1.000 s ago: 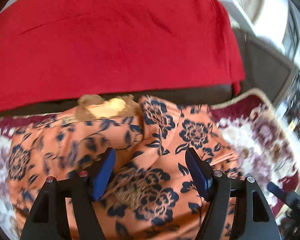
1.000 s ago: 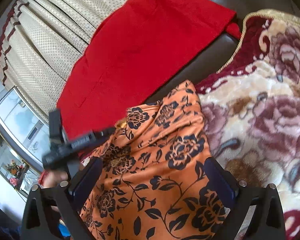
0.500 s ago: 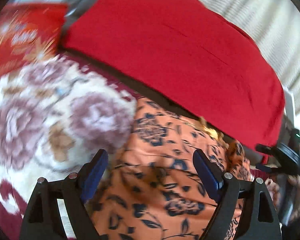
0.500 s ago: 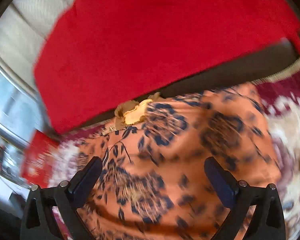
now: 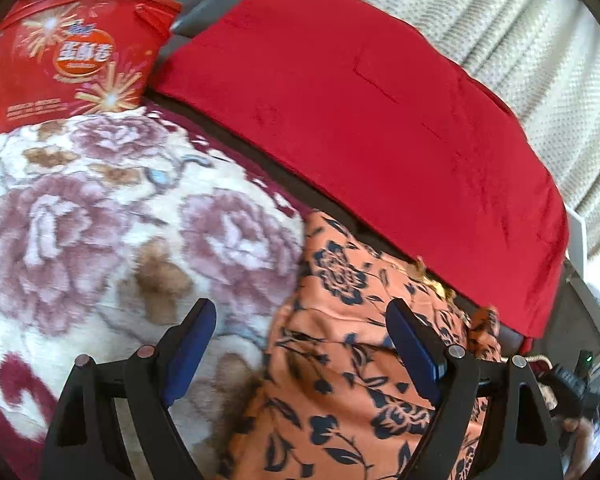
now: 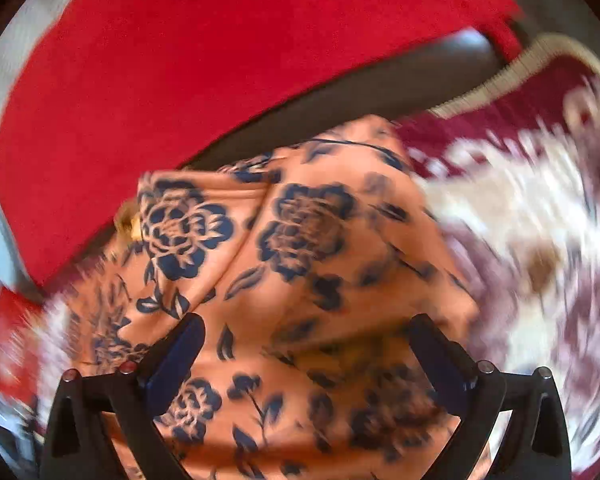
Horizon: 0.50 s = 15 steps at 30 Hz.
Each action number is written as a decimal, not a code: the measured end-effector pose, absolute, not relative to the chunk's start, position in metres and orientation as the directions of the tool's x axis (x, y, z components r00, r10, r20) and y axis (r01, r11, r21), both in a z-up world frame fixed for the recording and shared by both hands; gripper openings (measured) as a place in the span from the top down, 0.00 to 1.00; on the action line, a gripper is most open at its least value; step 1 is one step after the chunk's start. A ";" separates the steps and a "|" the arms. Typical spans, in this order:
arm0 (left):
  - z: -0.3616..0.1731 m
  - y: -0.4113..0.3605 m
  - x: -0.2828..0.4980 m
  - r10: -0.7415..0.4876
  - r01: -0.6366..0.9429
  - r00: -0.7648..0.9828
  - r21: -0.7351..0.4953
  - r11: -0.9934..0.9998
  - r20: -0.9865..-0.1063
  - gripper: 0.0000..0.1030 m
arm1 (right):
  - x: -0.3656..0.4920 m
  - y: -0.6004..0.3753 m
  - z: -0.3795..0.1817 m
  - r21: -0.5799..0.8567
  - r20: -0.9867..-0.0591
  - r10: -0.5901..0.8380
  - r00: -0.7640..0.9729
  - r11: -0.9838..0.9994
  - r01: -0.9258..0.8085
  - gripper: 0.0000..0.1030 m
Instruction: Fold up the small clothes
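- the orange floral garment (image 5: 340,384) is seen lying rumpled on the flowered blanket (image 5: 100,240), just in front of the red cloth (image 5: 360,112).
- the left gripper (image 5: 300,344) is held over the garment's edge; its jaws have just been opening, are spread wide, and nothing is gripped.
- the right gripper (image 6: 304,356) is held above the garment, jaws wide apart, nothing clamped.
- a red printed bag (image 5: 68,52) is seen beyond the blanket.

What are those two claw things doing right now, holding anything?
Left gripper: open, holding nothing; its jaws have just been opening over the edge of the orange floral garment.
Right gripper: open above the same garment, holding nothing.
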<state>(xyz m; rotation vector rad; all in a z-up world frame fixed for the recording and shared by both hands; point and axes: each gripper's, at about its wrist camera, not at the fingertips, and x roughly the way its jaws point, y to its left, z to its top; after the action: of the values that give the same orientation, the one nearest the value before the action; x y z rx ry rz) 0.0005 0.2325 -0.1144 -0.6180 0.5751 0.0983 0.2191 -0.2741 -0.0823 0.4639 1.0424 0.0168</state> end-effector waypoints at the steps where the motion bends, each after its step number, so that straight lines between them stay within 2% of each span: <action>1: -0.114 0.228 0.002 -0.074 -0.250 0.838 -0.500 0.829 -0.541 0.15 | 0.212 -0.284 -0.078 0.440 -0.796 0.271 0.542 0.873 0.211 0.00; 3: -0.115 0.225 0.002 -0.072 -0.247 0.835 -0.490 0.836 -0.545 0.15 | 0.214 -0.284 -0.066 0.490 -0.767 0.313 0.560 0.849 0.198 0.00; 5: -0.115 0.227 0.002 -0.070 -0.253 0.837 -0.498 0.829 -0.542 0.15 | 0.231 -0.261 -0.052 0.468 -0.777 0.324 0.540 0.871 0.150 0.00; 8: -0.116 0.234 0.002 -0.067 -0.270 0.840 -0.522 0.809 -0.539 0.15 | 0.267 -0.207 -0.036 0.293 -0.830 0.214 0.515 0.953 0.077 0.00; 11: -0.118 0.236 0.003 -0.070 -0.271 0.839 -0.525 0.807 -0.540 0.15 | 0.306 -0.160 -0.044 0.171 -0.874 0.132 0.467 0.984 0.042 0.00; 12: -0.117 0.236 0.003 -0.066 -0.268 0.839 -0.515 0.814 -0.540 0.15 | 0.322 -0.144 -0.054 0.077 -0.896 0.052 0.441 0.996 0.038 0.00; 15: -0.115 0.234 0.001 -0.053 -0.260 0.843 -0.491 0.831 -0.536 0.15 | 0.337 -0.142 -0.076 0.039 -0.920 0.010 0.391 0.997 0.066 0.06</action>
<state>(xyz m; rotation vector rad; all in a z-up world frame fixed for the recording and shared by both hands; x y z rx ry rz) 0.0009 0.2344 -0.1154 -0.5858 0.5651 0.1166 0.3371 -0.1416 -0.0757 0.0733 1.1683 -0.0360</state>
